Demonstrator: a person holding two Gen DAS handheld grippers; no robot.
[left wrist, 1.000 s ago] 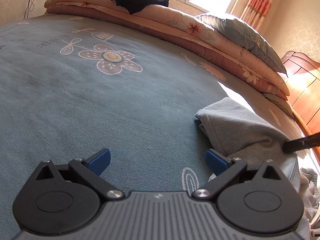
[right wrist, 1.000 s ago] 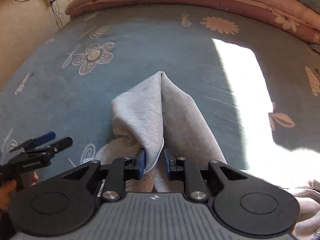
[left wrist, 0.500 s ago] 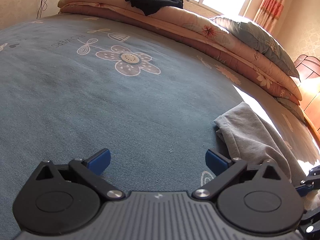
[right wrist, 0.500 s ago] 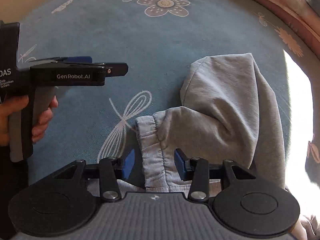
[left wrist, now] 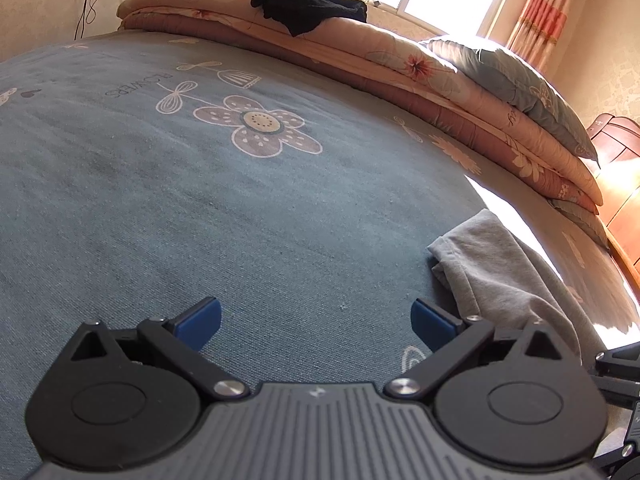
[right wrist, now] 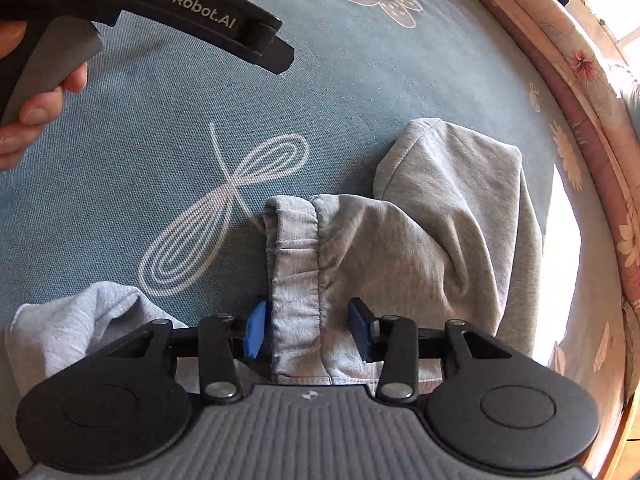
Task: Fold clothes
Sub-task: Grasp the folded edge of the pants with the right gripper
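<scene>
A grey garment (right wrist: 420, 248) lies crumpled on the blue flowered bedsheet (right wrist: 360, 80), its elastic waistband pointing toward the camera in the right wrist view. My right gripper (right wrist: 308, 328) points steeply down over that waistband. Its jaws stand apart with the band between them, and the pads do not squeeze it. My left gripper (left wrist: 316, 316) is wide open over bare sheet with nothing between its fingers; the grey garment (left wrist: 500, 280) lies just to its right. In the right wrist view the left gripper (right wrist: 276, 52) hovers at the upper left, held by a hand (right wrist: 36, 112).
A pale blue cloth (right wrist: 80, 320) lies bunched at the near left. Folded quilts (left wrist: 400, 68) run along the far side of the bed with a black garment (left wrist: 308, 12) on top and a pillow (left wrist: 520, 88) beside it. A wooden headboard (left wrist: 616, 160) stands at the right.
My right gripper let go of the pinched grey fold, opened, rolled and dropped over the waistband. The garment now lies slack on the sheet. My left gripper barely moved.
</scene>
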